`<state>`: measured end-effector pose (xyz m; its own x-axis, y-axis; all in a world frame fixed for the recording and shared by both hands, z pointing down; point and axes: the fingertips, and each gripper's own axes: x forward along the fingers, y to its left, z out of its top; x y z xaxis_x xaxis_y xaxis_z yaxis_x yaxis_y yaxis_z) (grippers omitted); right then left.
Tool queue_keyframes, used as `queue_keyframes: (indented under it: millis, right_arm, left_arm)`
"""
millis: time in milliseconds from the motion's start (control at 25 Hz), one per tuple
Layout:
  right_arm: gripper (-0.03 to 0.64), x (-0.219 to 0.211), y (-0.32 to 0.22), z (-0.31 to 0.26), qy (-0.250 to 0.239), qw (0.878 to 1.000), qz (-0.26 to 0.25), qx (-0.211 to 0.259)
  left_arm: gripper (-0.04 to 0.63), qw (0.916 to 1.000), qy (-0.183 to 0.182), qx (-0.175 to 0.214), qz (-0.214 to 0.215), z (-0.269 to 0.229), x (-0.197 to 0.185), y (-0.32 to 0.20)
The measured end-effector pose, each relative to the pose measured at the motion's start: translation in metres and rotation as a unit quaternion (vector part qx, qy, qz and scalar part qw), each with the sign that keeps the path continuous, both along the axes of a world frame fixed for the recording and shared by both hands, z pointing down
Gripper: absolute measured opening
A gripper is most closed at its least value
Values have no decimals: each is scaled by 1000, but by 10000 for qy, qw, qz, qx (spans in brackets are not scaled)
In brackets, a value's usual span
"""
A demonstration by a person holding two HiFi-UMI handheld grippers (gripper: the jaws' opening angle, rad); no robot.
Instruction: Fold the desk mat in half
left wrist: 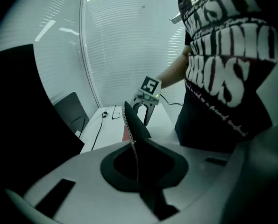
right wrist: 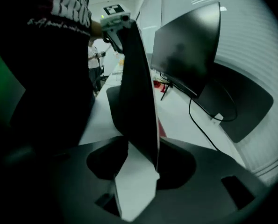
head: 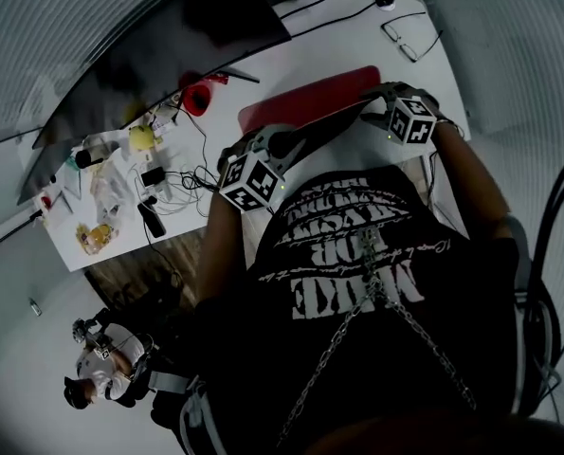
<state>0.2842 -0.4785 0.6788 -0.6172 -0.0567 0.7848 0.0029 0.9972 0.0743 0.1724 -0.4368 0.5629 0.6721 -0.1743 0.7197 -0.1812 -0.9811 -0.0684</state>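
The desk mat (head: 310, 98), red on top and dark underneath, lies on the white desk (head: 348, 36) with its near edge lifted. My left gripper (head: 291, 145) holds that edge at its left end. In the left gripper view its jaws (left wrist: 138, 169) are shut on the thin stitched edge of the mat (left wrist: 135, 125). My right gripper (head: 372, 112) is at the edge's right end. In the right gripper view the mat's dark corner (right wrist: 136, 97) stands upright between the jaws (right wrist: 139, 171), which stand apart with white showing in the gap. Each gripper (left wrist: 142, 115) shows far off in the other's view (right wrist: 116, 38).
A dark curved monitor (head: 168, 45) stands at the desk's back. Glasses (head: 409, 36) and a mouse (head: 385, 3) lie far right. A red object (head: 196, 98), cables (head: 182, 173) and small clutter (head: 97, 235) fill the desk's left end. Another person (head: 101, 358) is at lower left.
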Motion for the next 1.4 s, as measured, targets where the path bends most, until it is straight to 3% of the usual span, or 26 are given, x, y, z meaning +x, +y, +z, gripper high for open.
queue_keyframes:
  millis: [200, 280, 320, 440, 560, 760, 880, 960, 1040, 1200, 1280, 1400]
  right_arm:
    - [163, 11, -62, 53, 1162, 9891, 247, 870]
    - [32, -1, -71, 27, 1296, 9844, 375, 1125]
    - [18, -6, -71, 10, 1315, 9833, 441, 1180]
    - [17, -19, -68, -43, 987, 9848, 751, 1217]
    - [17, -31, -66, -104, 388, 9820, 1032, 1535]
    - [17, -15, -66, -235, -238, 9536, 1588, 2546]
    - [17, 4, -53, -312, -461, 9357, 1740, 3034]
    - [17, 20, -32, -334, -433, 9381, 1833, 2906]
    - [16, 36, -8, -320, -264, 9504, 1981, 2382]
    - [15, 48, 46, -224, 173, 9732, 2107, 908]
    - [15, 49, 73, -173, 416, 9761, 2121, 216]
    - [15, 49, 107, -106, 880, 9735, 2029, -587]
  left_arm:
    - [23, 9983, -24, 251, -527, -34, -44, 12]
    - [25, 9966, 70, 201, -799, -52, -67, 23]
    - [25, 9947, 164, 192, -992, -61, -77, 27]
    - [25, 9855, 368, 421, -1600, -87, -108, 22]
    - [25, 9746, 541, 952, -1952, -117, -133, 11]
    - [25, 9582, 768, 2069, -1822, -187, -146, -8]
    - [25, 9549, 957, 2347, -1550, -216, -143, -14]
    - [25, 9582, 1299, 2082, -1471, -210, -136, -8]
    - [25, 9643, 1605, 1498, -1479, -181, -129, 1]
    - [25, 9767, 1462, -43, -1570, -84, -118, 36]
    - [25, 9733, 1300, -898, -1665, -32, -116, 61]
    - [24, 9578, 1058, -1907, -1872, 34, -118, 94]
